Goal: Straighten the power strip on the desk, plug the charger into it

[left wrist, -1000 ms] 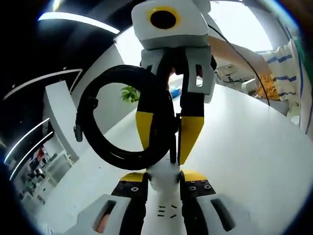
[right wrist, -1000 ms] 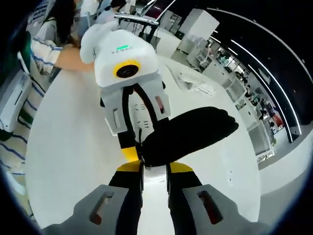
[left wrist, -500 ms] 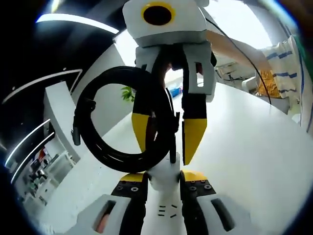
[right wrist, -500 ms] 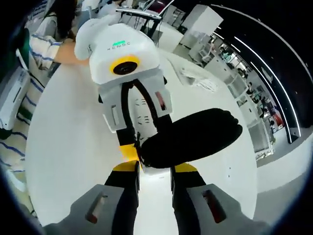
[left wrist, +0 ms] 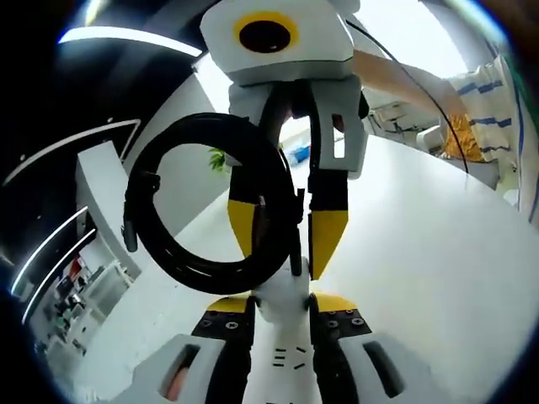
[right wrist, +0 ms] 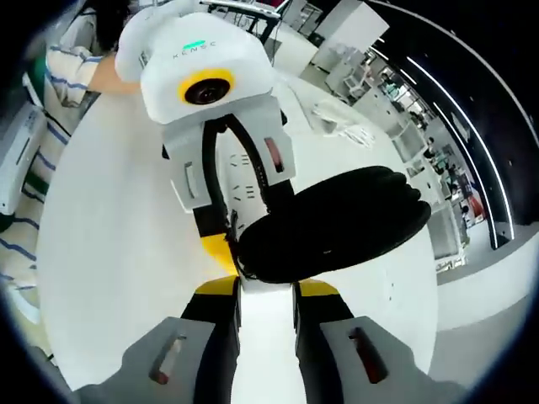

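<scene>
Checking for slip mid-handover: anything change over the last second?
Little. The two grippers drew slightly closer, so each looms larger in the other's view. The left gripper stays clamped on the white charger; the right gripper stays on it too. The coiled black cable hangs the same.

Green potted plant (left wrist: 222,160) beyond the white desk (left wrist: 438,252).

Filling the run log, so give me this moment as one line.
stage: mid-handling | left gripper: shut on white power strip | right gripper: shut on white power strip | coiled black cable: hanging beside fingers | round white desk: below
</scene>
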Demonstrator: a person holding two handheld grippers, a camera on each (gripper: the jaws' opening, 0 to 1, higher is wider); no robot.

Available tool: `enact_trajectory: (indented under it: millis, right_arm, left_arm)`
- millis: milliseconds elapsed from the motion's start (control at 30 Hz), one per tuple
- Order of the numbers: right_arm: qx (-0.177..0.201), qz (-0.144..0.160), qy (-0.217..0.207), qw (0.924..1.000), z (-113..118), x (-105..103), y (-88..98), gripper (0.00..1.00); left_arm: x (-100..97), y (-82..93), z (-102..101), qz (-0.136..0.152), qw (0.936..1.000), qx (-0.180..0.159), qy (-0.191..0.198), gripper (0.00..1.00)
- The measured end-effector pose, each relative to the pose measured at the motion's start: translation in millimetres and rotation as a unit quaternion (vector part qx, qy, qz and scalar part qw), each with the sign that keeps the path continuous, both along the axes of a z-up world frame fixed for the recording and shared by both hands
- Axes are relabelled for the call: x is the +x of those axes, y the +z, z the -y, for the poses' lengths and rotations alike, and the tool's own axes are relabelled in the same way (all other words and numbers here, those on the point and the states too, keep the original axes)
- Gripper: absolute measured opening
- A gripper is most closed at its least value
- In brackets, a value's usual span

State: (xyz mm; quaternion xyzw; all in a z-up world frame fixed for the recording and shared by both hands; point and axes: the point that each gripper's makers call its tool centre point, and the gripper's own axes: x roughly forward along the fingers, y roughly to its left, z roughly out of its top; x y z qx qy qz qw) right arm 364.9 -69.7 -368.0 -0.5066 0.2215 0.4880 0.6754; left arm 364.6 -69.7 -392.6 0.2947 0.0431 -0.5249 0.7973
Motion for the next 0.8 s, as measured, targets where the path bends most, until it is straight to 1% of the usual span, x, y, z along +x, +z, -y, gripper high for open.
enact_trajectory:
  millis: [133, 267, 400, 467, 600, 700, 733, 800]
  right_arm:
    - [-0.008, 0.003, 0.003, 1.0, -1.6, 0.1, -0.6, 0.23]
    - [-0.013, 0.005, 0.009, 0.9999, -5.0, 0.1, -2.0, 0.23]
    - [-0.018, 0.003, 0.011, 0.9998, -6.8, 1.2, -3.0, 0.24]
    - [-0.022, 0.001, 0.009, 0.9997, -8.0, 1.5, -3.8, 0.24]
    - [-0.029, 0.001, 0.011, 0.9995, -8.3, 1.8, -5.2, 0.24]
    - [-0.023, -0.006, 0.004, 0.9997, -8.2, 2.5, -5.4, 0.23]
    - [-0.021, -0.007, 0.003, 0.9998, -8.3, 2.8, -5.4, 0.23]
    - [-0.023, -0.005, 0.001, 0.9997, -8.4, 3.3, -5.4, 0.23]
  left_arm:
    - [-0.8, -0.9, -3.1, 0.002, 1.0, 0.003, 0.003, 0.25]
    - [-4.3, 2.0, -12.7, 0.009, 0.9999, 0.011, 0.005, 0.23]
    - [-11.7, 12.0, -24.2, -0.002, 0.9998, -0.019, 0.005, 0.23]
    - [-16.0, 15.2, -33.7, -0.003, 0.9994, -0.032, 0.008, 0.23]
    - [-23.0, 16.0, -51.6, 0.008, 0.9992, -0.036, 0.016, 0.23]
    - [-29.4, 16.0, -68.4, 0.015, 0.999, -0.038, 0.019, 0.23]
    - [-32.2, 16.6, -73.3, 0.013, 0.9987, -0.045, 0.019, 0.23]
    - [-39.1, 20.6, -81.0, -0.008, 0.9965, -0.081, 0.018, 0.23]
